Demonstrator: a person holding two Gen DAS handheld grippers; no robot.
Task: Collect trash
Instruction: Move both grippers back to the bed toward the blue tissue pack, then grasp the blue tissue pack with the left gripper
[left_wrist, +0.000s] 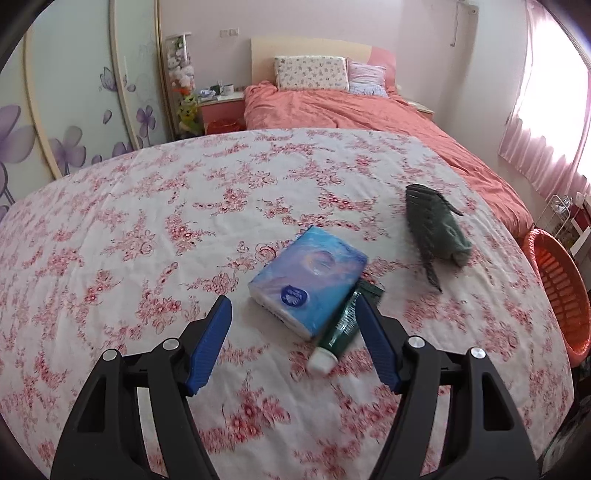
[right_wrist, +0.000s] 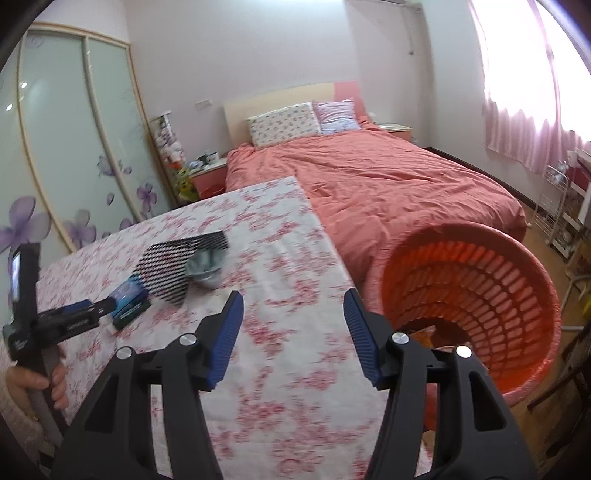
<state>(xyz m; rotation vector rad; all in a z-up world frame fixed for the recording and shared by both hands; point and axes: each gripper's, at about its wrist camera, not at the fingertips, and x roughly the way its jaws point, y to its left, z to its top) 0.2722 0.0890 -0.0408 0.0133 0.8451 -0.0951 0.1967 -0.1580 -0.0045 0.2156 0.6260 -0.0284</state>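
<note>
Left claw spread, empty, over the green tube beside the tissue pack: light, soft, slippery, best pinched mid-body. Right claw spread, empty, beside the orange basket.

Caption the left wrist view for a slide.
Open left gripper nears a green tube beside a blue tissue pack on the floral table.

Pink-walled bedroom: coral-quilted bed, flowered sliding wardrobe, sunlit pink curtains.
</note>
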